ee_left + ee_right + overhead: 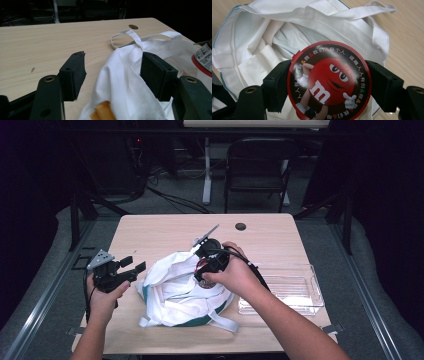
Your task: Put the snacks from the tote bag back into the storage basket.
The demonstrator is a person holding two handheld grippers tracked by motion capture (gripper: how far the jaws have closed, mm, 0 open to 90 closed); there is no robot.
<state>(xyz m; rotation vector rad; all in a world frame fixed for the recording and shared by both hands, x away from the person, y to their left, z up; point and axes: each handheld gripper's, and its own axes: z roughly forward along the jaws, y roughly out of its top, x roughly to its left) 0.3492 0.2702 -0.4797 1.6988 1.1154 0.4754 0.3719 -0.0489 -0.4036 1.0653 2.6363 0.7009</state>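
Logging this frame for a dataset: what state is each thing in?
White tote bag: crumpled, mouth open.
Round M&M's container: lid on, clamped over the bag.
Clear plastic bin: empty, upright.
Left gripper: open at the bag's edge.
Right gripper: shut on the container.

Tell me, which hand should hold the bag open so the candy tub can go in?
Probably the left. The left gripper is open with the white bag cloth between its jaws. The right gripper is busy, shut on the red candy tub above the bag.
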